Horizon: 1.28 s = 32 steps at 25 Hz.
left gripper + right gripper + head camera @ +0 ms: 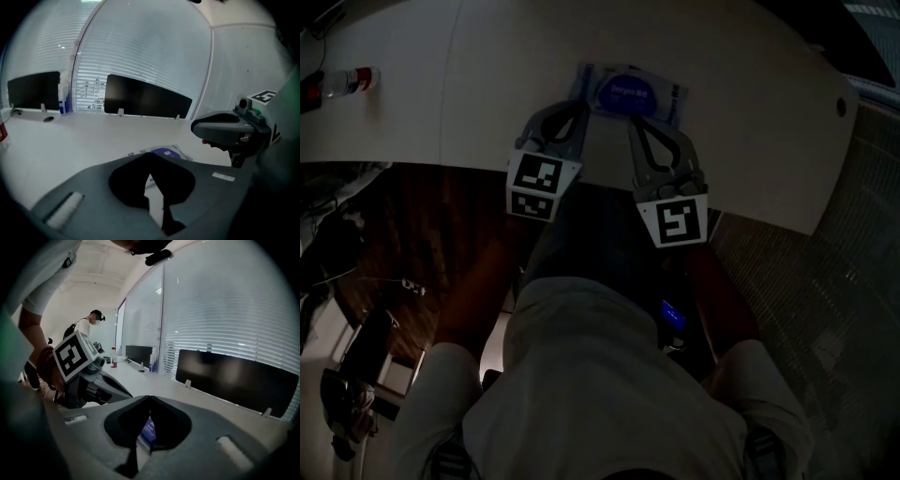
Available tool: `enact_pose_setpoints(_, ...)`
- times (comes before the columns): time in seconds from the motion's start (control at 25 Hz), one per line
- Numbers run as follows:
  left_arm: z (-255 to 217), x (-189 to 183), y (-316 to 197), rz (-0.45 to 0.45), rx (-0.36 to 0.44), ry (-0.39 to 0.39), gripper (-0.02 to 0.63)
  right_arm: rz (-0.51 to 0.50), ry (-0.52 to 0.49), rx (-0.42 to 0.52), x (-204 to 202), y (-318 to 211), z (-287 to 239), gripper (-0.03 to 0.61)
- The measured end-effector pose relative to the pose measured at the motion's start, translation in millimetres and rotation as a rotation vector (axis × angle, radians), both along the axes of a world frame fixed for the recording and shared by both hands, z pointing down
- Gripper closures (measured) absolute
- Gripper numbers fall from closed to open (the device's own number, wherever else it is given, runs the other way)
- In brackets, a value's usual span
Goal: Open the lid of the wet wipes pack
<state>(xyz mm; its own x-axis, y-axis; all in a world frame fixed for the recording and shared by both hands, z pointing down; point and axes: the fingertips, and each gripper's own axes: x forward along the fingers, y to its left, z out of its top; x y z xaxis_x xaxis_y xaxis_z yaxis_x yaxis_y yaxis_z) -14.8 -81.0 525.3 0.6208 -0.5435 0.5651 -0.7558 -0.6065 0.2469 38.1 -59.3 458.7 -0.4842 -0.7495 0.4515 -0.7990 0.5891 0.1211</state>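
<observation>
The wet wipes pack (628, 95) lies flat on the white bench (750, 122), in the upper middle of the head view, and its blue oval lid (625, 91) sits level with the pack. Both grippers are in front of it at the bench's near edge.

The left gripper (581, 111) is just left of centre. Its fingers are pressed together at the tips with nothing between them, and the tips are close to the pack's near left corner. In its own view, the pack (167, 152) shows just beyond the joined tips (150, 154).

The right gripper (631, 122) is just right of centre. Its fingers also meet at the tips and hold nothing, and they point at the pack's near edge. Whether they touch it cannot be told. In the right gripper view, the pack's blue print (148, 429) shows through the opening below the joined tips (150, 398).

A bottle (347, 82) lies on the bench at the upper left, well apart from the pack.
</observation>
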Motion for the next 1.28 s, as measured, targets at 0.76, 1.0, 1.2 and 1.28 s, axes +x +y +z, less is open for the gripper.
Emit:
enact_pose_setpoints(0.76,101,12,21,0.107,-0.239,-0.176,0.611,-0.258,0.558,0.073,-7,5,128,0.483)
enact_pose_setpoints(1.0,102,13,22,0.125,-0.249,-0.194,0.611,-0.322,0.63,0.108,-7,5,137,0.48)
enact_pose_setpoints(1.2,104,17,23,0.138,-0.244,-0.201,0.611,-0.308,0.628,0.142,-3,4,130,0.48)
enact_pose_setpoints(1.28,105,16,24,0.142,-0.242,-0.203,0.611,-0.3,0.617,0.14,-3,3,128,0.48)
